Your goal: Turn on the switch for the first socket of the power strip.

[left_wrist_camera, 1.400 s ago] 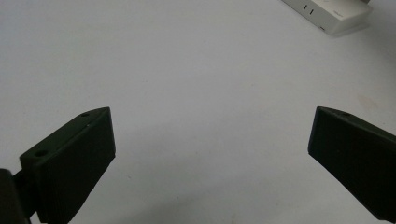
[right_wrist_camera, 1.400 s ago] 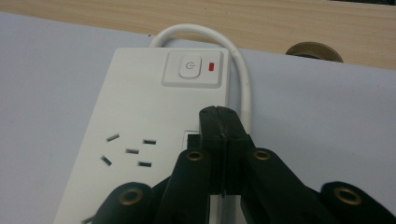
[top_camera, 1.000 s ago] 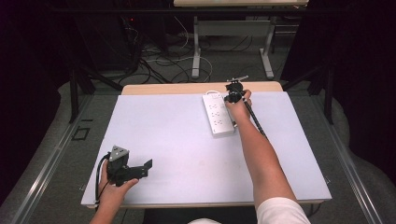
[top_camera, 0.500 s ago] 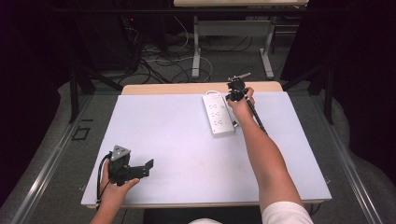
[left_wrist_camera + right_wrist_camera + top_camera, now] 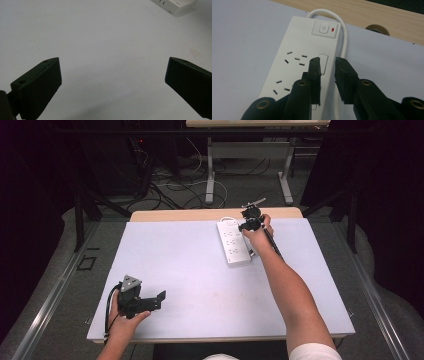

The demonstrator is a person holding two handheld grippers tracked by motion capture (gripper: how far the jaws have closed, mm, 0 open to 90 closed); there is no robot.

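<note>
1. Hovering my right gripper (image 5: 327, 67) over the power strip (image 5: 233, 241), at the strip's edge on the cord side; its jaws have just been opening, a narrow gap now, nothing between them.
2. Power strip lies flat near the table's (image 5: 190, 255) far edge, switch (image 5: 324, 28) end toward that edge, white cord (image 5: 342, 30) looping off it.
3. Bare wood strip (image 5: 372, 15) shows beyond the white top.
4. My left gripper (image 5: 150, 301) sits low at the near left corner, jaws spread wide, holding nothing.
5. Wide bare table between the two grippers; the strip's corner (image 5: 178, 6) is far off in the left gripper view.
6. Open table right of the strip too, up to the right edge.
</note>
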